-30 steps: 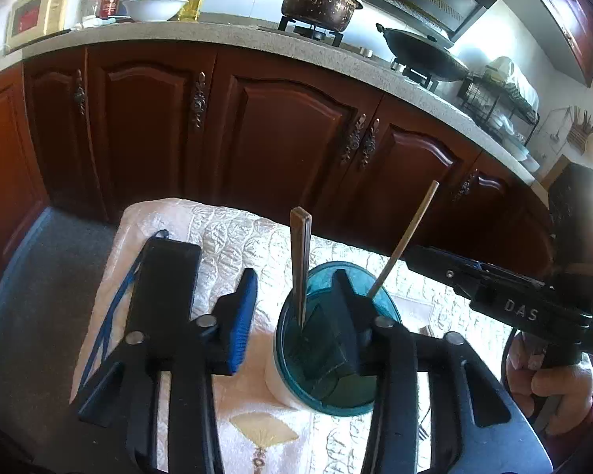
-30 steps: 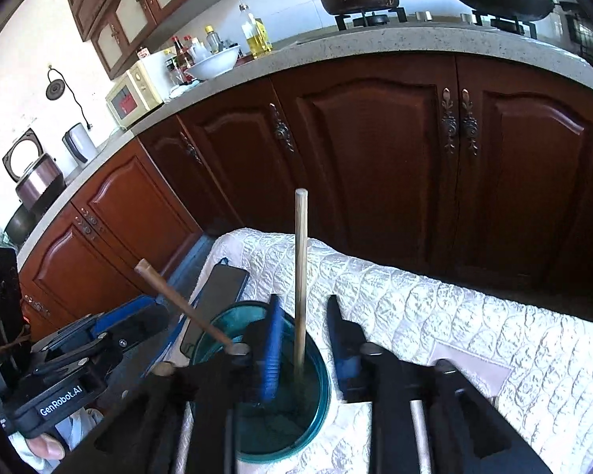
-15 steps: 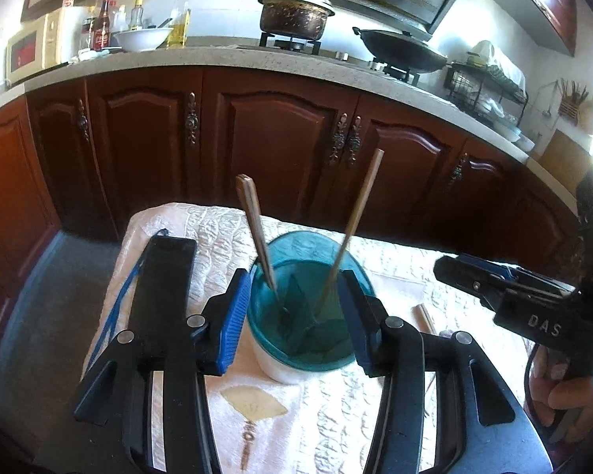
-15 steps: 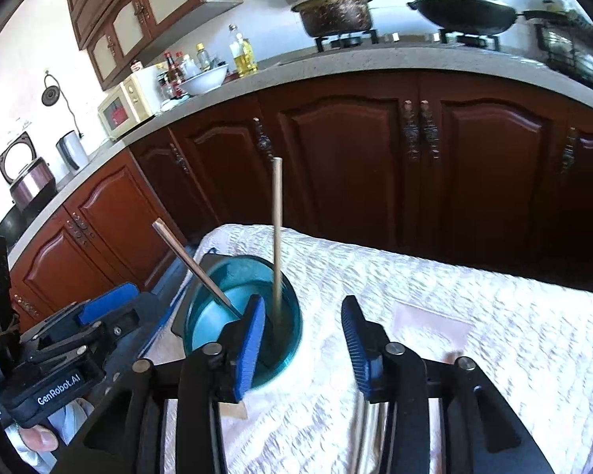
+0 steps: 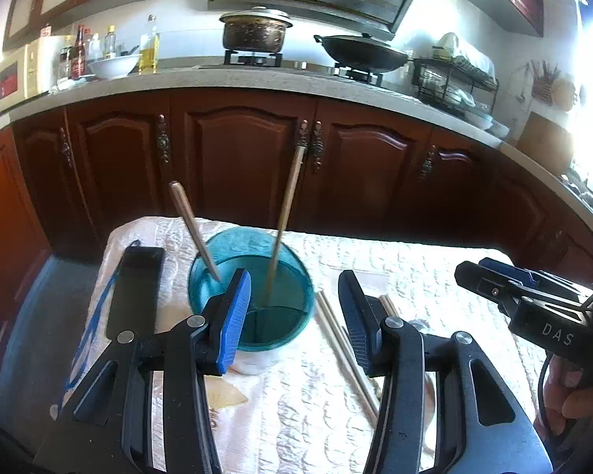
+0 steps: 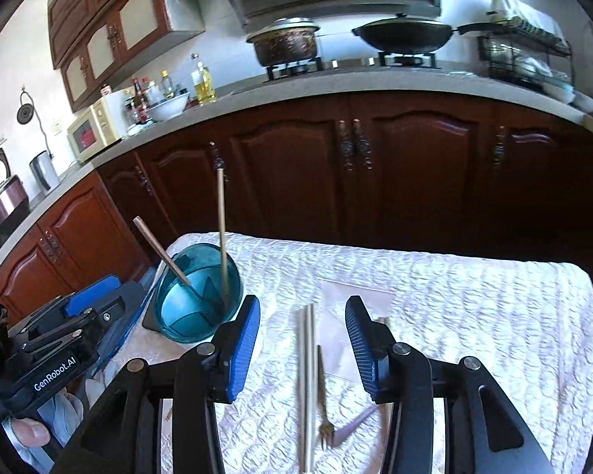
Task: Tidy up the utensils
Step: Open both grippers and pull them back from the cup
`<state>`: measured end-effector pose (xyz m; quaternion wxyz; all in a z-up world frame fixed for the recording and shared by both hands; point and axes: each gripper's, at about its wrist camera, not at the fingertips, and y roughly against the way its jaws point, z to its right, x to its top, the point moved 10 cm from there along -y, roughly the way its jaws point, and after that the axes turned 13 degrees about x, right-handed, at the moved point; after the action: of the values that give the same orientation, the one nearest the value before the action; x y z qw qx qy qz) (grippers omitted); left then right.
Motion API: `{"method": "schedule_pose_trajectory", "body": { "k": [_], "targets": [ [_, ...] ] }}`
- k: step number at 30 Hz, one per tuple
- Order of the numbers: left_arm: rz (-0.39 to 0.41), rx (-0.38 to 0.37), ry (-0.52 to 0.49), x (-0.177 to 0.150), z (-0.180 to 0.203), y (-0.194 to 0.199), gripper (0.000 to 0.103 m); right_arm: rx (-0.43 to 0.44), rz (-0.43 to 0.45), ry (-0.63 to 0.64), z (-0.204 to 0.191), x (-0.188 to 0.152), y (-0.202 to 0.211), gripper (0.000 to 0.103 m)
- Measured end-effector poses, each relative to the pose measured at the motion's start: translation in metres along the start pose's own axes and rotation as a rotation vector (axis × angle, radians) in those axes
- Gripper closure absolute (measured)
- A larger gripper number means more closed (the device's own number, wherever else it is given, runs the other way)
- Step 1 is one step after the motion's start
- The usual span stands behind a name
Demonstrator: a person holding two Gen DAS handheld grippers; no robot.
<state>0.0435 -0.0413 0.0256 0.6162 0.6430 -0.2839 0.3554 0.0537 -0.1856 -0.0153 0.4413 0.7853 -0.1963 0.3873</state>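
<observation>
A teal utensil holder (image 5: 253,292) (image 6: 199,296) stands on the white quilted table cloth (image 6: 474,308) with two wooden sticks leaning in it (image 5: 284,217) (image 6: 221,233). My left gripper (image 5: 296,316) is open and empty, just in front of the holder. My right gripper (image 6: 302,339) is open and empty, above a pair of metal chopsticks (image 6: 307,375) (image 5: 344,347) and a small fork (image 6: 323,403) lying on the cloth to the right of the holder.
A black flat case (image 5: 136,292) with a blue cord lies left of the holder. Dark wooden cabinets (image 5: 241,166) and a counter with a pot (image 5: 255,33) and wok stand behind the table.
Both grippers have pulled back from the holder. The right gripper let go of the upright stick and moved right over the chopsticks and fork. The left gripper rose and opened wider.
</observation>
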Motion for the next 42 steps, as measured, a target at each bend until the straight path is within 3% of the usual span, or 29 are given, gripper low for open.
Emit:
{"method": "schedule_pose_trajectory", "body": {
  "k": [4,6,26,37,42],
  "targets": [
    [0.008,-0.014,-0.014,-0.001,0.012,0.006,0.057,-0.034,0.013,-0.006,0.005,-0.003,0.014,0.055],
    [0.010,-0.022,-0.017,-0.002,0.017,0.008,0.057,-0.050,0.023,-0.008,0.008,-0.004,0.020,0.046],
    [-0.023,-0.045,-0.064,-0.016,0.044,-0.002,0.057,-0.094,0.007,-0.015,0.027,-0.013,0.030,0.046],
    [-0.069,-0.029,-0.072,-0.032,0.035,-0.020,0.057,-0.085,-0.056,-0.028,0.035,-0.025,0.006,0.046],
    [-0.133,-0.023,-0.042,-0.049,0.016,-0.033,0.057,-0.021,-0.128,-0.051,0.039,-0.044,-0.022,0.046]
  ]
}}
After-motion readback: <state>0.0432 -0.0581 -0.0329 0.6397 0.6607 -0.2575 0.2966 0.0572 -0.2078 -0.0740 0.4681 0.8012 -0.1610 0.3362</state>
